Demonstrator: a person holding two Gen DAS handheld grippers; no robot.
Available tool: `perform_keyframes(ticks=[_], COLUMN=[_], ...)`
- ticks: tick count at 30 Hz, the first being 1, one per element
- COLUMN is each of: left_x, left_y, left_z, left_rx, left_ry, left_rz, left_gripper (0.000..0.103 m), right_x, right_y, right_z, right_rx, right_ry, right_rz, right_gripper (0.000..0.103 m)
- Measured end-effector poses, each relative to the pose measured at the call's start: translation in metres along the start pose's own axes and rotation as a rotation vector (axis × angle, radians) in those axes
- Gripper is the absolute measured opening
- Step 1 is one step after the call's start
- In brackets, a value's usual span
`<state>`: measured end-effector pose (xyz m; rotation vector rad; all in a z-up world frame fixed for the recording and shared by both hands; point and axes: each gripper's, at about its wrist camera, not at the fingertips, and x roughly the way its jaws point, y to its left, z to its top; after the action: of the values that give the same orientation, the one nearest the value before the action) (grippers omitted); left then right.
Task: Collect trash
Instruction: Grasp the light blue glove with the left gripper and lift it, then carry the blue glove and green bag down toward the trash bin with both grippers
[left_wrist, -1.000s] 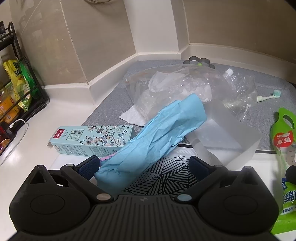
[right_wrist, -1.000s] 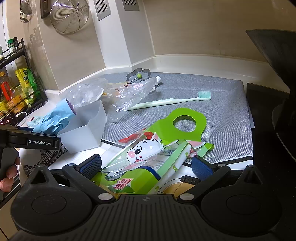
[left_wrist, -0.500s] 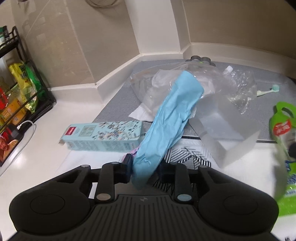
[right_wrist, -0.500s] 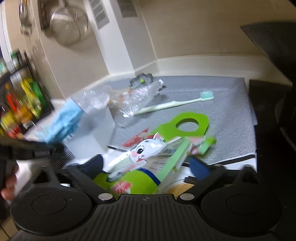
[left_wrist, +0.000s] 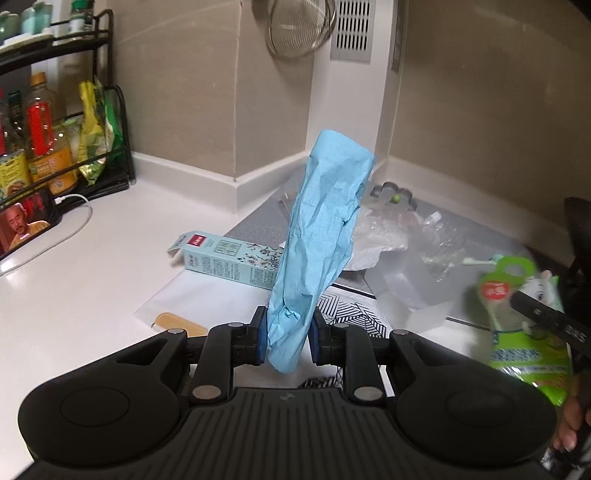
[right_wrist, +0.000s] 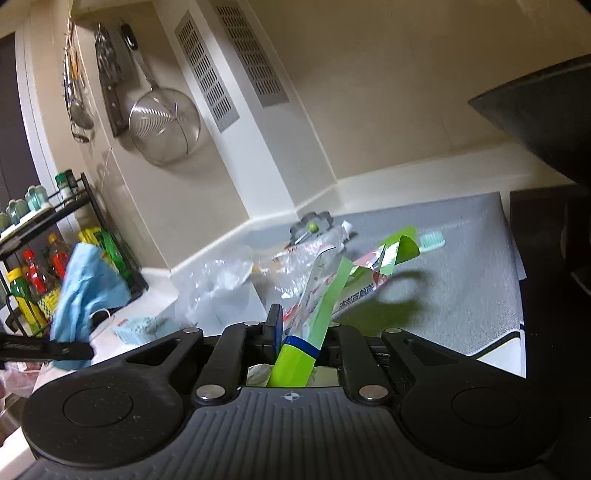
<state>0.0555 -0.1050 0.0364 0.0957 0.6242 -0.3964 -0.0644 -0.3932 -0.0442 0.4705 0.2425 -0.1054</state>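
A crumpled light-blue paper sheet (left_wrist: 325, 221) stands upright above the counter, pinched at its lower end by my left gripper (left_wrist: 287, 339), whose jaws are closing on it. The right gripper (right_wrist: 301, 332) is closing its jaws on a green refill pouch (right_wrist: 325, 295), folded flat between the pads and lifted off the grey mat (right_wrist: 461, 295). From the left wrist view the pouch (left_wrist: 517, 332) hangs at the right. On the counter lie a teal carton (left_wrist: 229, 262), a clear plastic bag (left_wrist: 388, 229), a translucent tub (left_wrist: 406, 291) and a toothbrush (right_wrist: 432, 242).
A black rack (left_wrist: 110, 122) with bottles and snack bags stands at the back left, a phone (left_wrist: 22, 225) on a cable before it. A wire strainer (right_wrist: 164, 125) hangs on the wall. A dark hob (right_wrist: 546, 258) borders the mat on the right.
Both grippers went from wide open to closed. The left one gripped the blue paper and raised it off the pile. The right one pinched the green pouch and tipped it upward.
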Motion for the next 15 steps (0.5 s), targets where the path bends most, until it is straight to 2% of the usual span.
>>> perform_keyframes(ticks=[6, 9, 11, 15], left_x=[-0.046, -0.071, -0.086, -0.109], left_y=[0.016, 0.029, 0.04, 0.063], left_z=[-0.022, -0.041, -0.053, -0.077], left_rx=[-0.035, -0.027, -0.028, -0.053], left_ry=[-0.019, -0.027, -0.024, -0.015], left_rz=[-0.017, 0.018, 0.041, 0.064], left_gripper=[0.024, 0.024, 0.024, 0.024], right_x=[0.007, 0.007, 0.006, -0.005], right_y=[-0.017, -0.019, -0.013, 0.015], right_z=[-0.002, -0.004, -0.005, -0.008], right_rx=[0.132, 0.148, 0.118, -0.041], right_ry=[0.025, 0.028, 0.025, 0.015], right_rz=[-0.009, -0.002, -0.033, -0.124], right_gripper=[0.012, 0.012, 0.012, 0.012])
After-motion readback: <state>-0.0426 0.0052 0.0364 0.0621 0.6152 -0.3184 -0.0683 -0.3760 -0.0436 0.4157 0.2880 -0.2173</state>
